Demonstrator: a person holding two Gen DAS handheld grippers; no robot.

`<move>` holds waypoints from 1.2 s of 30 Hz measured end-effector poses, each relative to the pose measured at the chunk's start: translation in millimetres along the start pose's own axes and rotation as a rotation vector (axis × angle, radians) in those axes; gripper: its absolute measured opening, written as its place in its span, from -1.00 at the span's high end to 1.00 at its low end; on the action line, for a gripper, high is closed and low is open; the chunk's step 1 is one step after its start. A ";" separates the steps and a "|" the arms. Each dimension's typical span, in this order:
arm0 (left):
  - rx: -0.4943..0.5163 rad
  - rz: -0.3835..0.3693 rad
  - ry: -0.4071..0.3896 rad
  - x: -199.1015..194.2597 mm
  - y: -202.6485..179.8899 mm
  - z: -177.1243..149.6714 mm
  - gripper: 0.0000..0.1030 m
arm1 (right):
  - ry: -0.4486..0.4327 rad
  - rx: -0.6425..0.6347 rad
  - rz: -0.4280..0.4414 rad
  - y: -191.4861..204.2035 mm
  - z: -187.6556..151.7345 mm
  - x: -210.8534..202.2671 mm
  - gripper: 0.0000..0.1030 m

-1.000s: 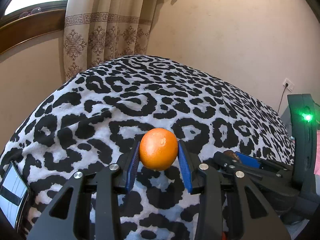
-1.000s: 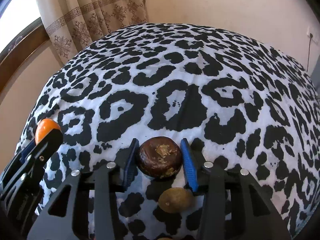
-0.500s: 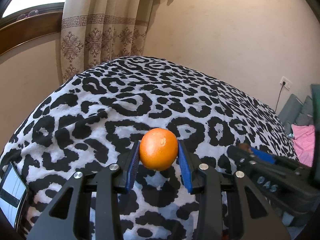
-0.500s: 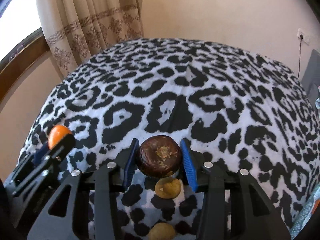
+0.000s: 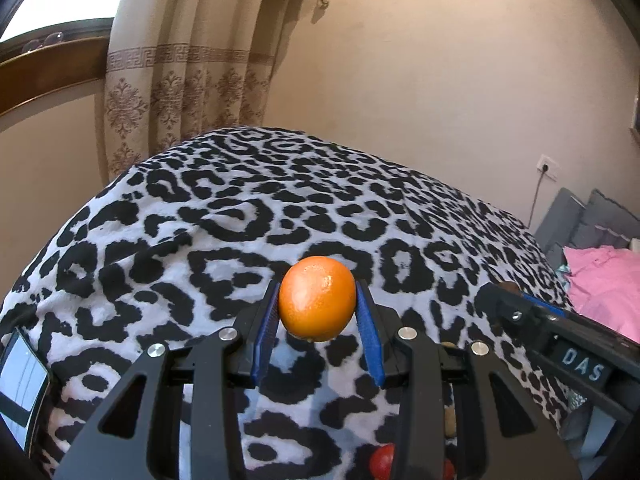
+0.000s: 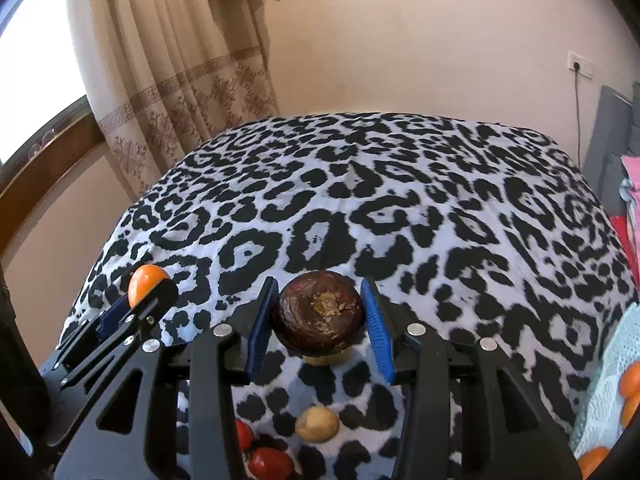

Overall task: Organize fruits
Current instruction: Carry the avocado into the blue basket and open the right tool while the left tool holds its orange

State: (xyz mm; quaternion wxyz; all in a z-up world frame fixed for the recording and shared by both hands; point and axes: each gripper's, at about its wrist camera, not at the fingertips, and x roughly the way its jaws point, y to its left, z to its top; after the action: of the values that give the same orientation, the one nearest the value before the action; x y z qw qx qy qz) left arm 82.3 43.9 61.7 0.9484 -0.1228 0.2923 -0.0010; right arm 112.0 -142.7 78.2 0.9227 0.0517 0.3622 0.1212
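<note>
We hold two fruits lifted above a bed covered in a black-and-white leopard-print blanket [image 6: 400, 200]. Our left gripper [image 5: 318, 322] has its blue fingers [image 5: 266, 328] closed on an orange [image 5: 317, 298], pressing it from both sides. Our right gripper [image 6: 318, 324] has its fingers [image 6: 376, 328] closed on a dark brown round fruit [image 6: 318, 318], possibly a mangosteen, with a rough tan patch facing us. Below it on the blanket lie a small tan fruit [image 6: 317, 423] and small red fruits [image 6: 268, 462], and more oranges [image 6: 630, 390] sit on a pale knitted cloth [image 6: 604, 392] at the right edge. We judge the step in hand to be carrying both fruits toward their groups. The next move likely calls for lowering each beside its own kind and opening the fingers gently so neither rolls on the soft blanket.
</note>
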 end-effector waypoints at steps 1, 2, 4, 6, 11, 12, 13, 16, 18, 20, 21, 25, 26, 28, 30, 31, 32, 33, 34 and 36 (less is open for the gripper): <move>0.005 -0.005 -0.002 -0.9 -1.7 -0.3 0.27 | -0.007 0.007 -0.002 -2.5 -0.5 -4.1 0.14; 0.008 -0.007 -0.004 -1.6 -2.5 -0.3 0.27 | -0.016 0.017 -0.006 -6.1 -1.1 -9.4 0.14; 0.011 -0.014 -0.007 -2.6 -3.6 -0.1 0.27 | -0.030 0.034 -0.013 -12.6 -2.7 -18.3 0.14; 0.010 -0.019 -0.006 -2.8 -4.3 0.0 0.27 | -0.043 0.053 -0.022 -20.6 -5.2 -27.3 0.14; 0.016 -0.034 -0.011 -6.3 -5.7 -1.1 0.27 | -0.073 0.108 -0.058 -46.8 -13.2 -51.2 0.14; 0.019 -0.038 -0.013 -7.3 -6.9 -1.3 0.27 | -0.076 0.118 -0.064 -51.7 -14.5 -54.5 0.14; 0.021 -0.041 -0.014 -8.1 -7.6 -1.5 0.27 | -0.081 0.132 -0.071 -58.3 -16.6 -59.4 0.14; 0.028 -0.046 -0.016 -10.1 -9.9 -2.4 0.27 | -0.096 0.175 -0.096 -77.0 -23.1 -73.1 0.14; 0.030 -0.047 -0.016 -10.4 -10.7 -2.6 0.27 | -0.105 0.206 -0.109 -90.4 -27.1 -82.4 0.14; 0.031 -0.047 -0.015 -10.2 -11.2 -2.5 0.27 | -0.117 0.236 -0.129 -104.5 -32.1 -92.7 0.14; 0.032 -0.047 -0.015 -10.2 -11.3 -2.6 0.27 | -0.124 0.252 -0.142 -112.4 -35.5 -98.7 0.14; 0.036 -0.047 -0.015 -10.3 -13.0 -3.5 0.27 | -0.128 0.316 -0.175 -138.6 -47.1 -111.3 0.14; 0.038 -0.047 -0.015 -10.3 -13.5 -3.7 0.27 | -0.126 0.334 -0.183 -145.5 -50.8 -113.3 0.14; 0.042 -0.047 -0.014 -10.0 -14.3 -4.2 0.27 | -0.118 0.362 -0.195 -156.5 -59.0 -116.5 0.14; 0.045 -0.045 -0.014 -9.5 -14.7 -4.7 0.27 | -0.103 0.398 -0.199 -168.1 -68.7 -117.3 0.14; 0.047 -0.045 -0.014 -9.3 -15.0 -5.0 0.27 | -0.095 0.413 -0.197 -171.9 -72.5 -116.2 0.14; 0.048 -0.045 -0.013 -9.1 -15.4 -5.3 0.27 | -0.088 0.427 -0.195 -176.0 -75.8 -115.2 0.14; 0.049 -0.045 -0.013 -8.9 -15.6 -5.6 0.27 | -0.080 0.439 -0.193 -180.1 -79.4 -113.3 0.14; 0.051 -0.044 -0.012 -8.6 -16.3 -6.0 0.27 | -0.071 0.448 -0.196 -184.0 -82.8 -111.2 0.14; 0.055 -0.043 -0.012 -8.2 -16.3 -6.8 0.27 | -0.056 0.455 -0.202 -188.4 -86.8 -106.8 0.14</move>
State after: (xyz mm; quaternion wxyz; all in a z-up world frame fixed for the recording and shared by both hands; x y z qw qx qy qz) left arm 72.9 27.1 64.6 0.9530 -0.1030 0.2836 -0.0287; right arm 12.4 -351.9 50.1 0.9046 0.2247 0.3576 -0.0579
